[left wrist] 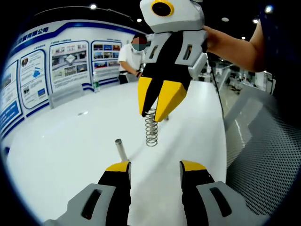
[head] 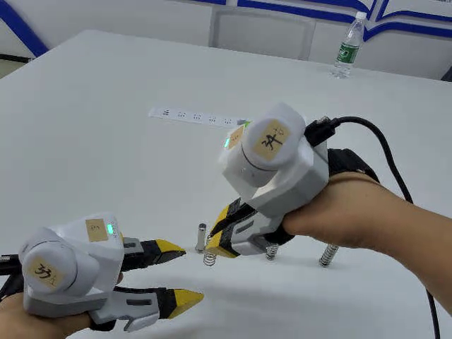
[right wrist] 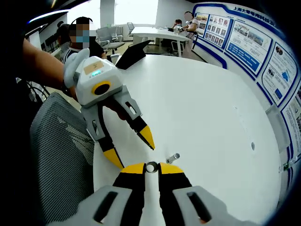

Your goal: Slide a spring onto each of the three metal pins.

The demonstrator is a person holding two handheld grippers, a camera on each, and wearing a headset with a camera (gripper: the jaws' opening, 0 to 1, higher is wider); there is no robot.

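My right gripper [head: 212,248] is shut on the top of a small coil spring [head: 210,259], which hangs just to the right of a bare upright metal pin [head: 201,236]. Two more pins to the right each carry a spring [head: 272,251] [head: 328,255]. In the left gripper view the held spring [left wrist: 151,129] dangles from the right gripper [left wrist: 157,110], a little right of and beyond the bare pin [left wrist: 121,149]. My left gripper [head: 180,274] stands open and holds nothing, at the front left. The right gripper view looks down the spring [right wrist: 151,166], with the pin [right wrist: 173,157] just beside it.
On the white table [head: 106,141] a white power strip [head: 198,116] lies behind the pins and a water bottle [head: 348,46] stands at the far right. A chair [head: 261,32] sits at the far edge. A mesh chair [left wrist: 263,141] is beside the table, with people in the background.
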